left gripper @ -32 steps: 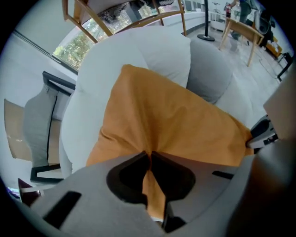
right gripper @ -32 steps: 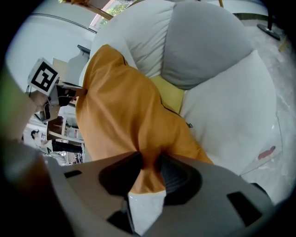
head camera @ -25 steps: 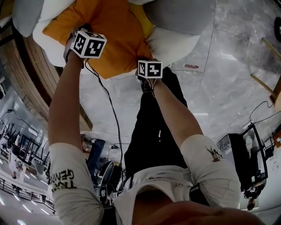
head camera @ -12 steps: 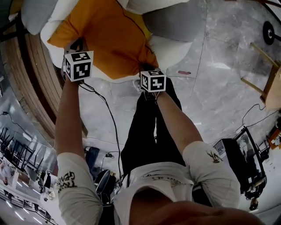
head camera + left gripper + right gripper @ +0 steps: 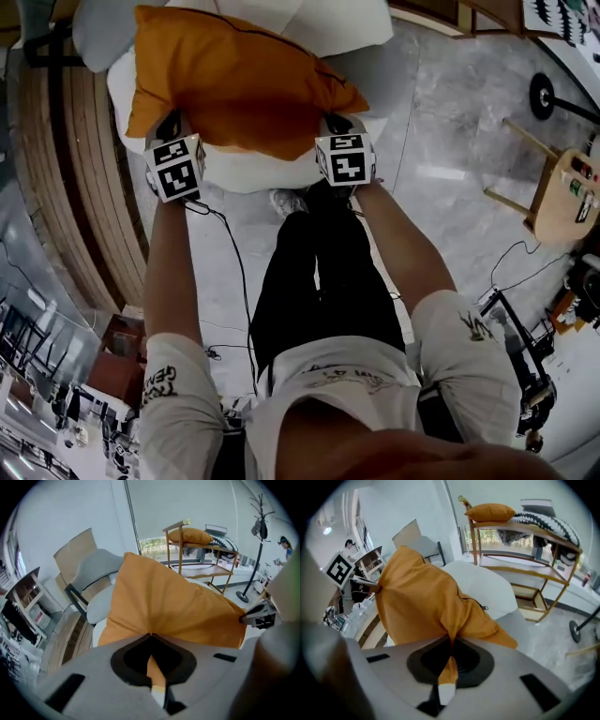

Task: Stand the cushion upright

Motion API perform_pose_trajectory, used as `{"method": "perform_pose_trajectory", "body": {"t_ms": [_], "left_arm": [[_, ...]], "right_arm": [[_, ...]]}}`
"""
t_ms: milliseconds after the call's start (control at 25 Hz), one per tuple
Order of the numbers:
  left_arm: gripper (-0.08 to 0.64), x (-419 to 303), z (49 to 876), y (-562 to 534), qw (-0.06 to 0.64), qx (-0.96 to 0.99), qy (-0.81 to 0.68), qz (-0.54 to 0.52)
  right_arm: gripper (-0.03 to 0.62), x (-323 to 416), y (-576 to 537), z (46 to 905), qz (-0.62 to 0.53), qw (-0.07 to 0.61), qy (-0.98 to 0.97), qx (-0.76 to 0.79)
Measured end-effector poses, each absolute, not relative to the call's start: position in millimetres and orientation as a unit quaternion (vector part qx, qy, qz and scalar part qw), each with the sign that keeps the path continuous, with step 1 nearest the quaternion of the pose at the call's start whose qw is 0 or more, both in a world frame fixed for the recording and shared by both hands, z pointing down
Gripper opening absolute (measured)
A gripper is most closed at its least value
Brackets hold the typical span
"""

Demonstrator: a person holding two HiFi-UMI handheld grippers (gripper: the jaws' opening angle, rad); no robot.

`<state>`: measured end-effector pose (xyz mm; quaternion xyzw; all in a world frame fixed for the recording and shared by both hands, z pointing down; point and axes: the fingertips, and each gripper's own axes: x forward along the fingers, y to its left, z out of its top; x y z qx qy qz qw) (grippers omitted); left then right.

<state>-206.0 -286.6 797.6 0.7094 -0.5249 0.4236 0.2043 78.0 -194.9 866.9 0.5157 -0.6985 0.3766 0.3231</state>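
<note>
Left tongs [image 5: 150, 637] and right tongs [image 5: 451, 644] pinch the orange cushion [image 5: 234, 80].

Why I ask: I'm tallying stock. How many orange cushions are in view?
2. One orange cushion is pinched by the left tongs and right tongs; a second cushion lies atop the wooden rack. More may be hidden.

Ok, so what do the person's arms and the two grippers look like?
The left gripper and right gripper each carry a white cube with black square markers. Their bodies look grey, with a black recess behind the jaws. A thin black cable trails from the left one. The person wears white short sleeves with dark print.
</note>
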Motion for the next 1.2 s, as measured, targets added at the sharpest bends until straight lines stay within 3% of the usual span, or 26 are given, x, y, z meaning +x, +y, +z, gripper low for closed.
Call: {"method": "perform_pose_trajectory", "body": {"t_ms": [400,600,1200], "left_arm": [[0.021,-211,806,-277,0.275,0.695,-0.574,0.334],[0.022,-209,831,-291,0.277,0.705,-0.559,0.338],[0.021,-224,917,-308,0.31,0.677,-0.569,0.349]], "right_arm": [[0.034,92,-292,802,0.217,0.397,-0.743,0.493],[0.034,89,-331,802,0.161,0.422,-0.748,0.487],[0.034,68,-372,856,0.132,0.424,-0.767,0.463]]}}
